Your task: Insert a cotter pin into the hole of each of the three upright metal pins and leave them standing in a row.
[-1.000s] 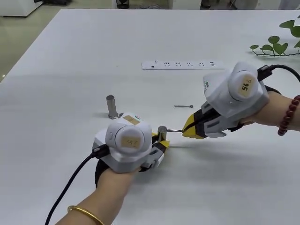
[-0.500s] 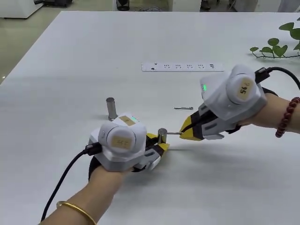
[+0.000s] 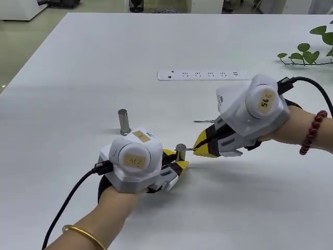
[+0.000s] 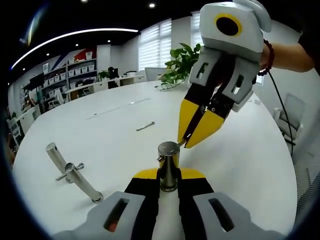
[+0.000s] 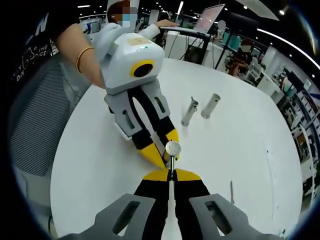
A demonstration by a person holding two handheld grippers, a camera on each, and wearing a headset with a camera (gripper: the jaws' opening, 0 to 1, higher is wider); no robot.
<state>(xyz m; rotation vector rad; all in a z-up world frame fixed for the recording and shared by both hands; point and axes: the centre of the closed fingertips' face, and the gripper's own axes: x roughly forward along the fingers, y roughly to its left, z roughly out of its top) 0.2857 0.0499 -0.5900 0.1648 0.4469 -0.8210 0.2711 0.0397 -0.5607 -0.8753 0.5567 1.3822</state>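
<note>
Spreading white below office shelves [image 4: 60, 82], the surface [image 3: 156, 47] carries three metal pins [image 5: 211, 105]. Left tongs [image 4: 169, 176] pinch the clamped pin [image 4: 169, 159] upright. Right tongs [image 5: 171, 175] pinch one cotter pin [image 5: 171, 162] against its top, and a loose cotter pin [image 3: 204, 121] lies just beyond.

Head view above, looking down, gripper views close, facing each other — sharing one upright pin [image 4: 169, 167]

The pin [image 3: 180, 150] is being hemmed by the left gripper [image 3: 177, 158] on its near side and the right gripper [image 3: 199, 149] on its right; beyond it, table [image 3: 171, 104] is being left free.
</note>
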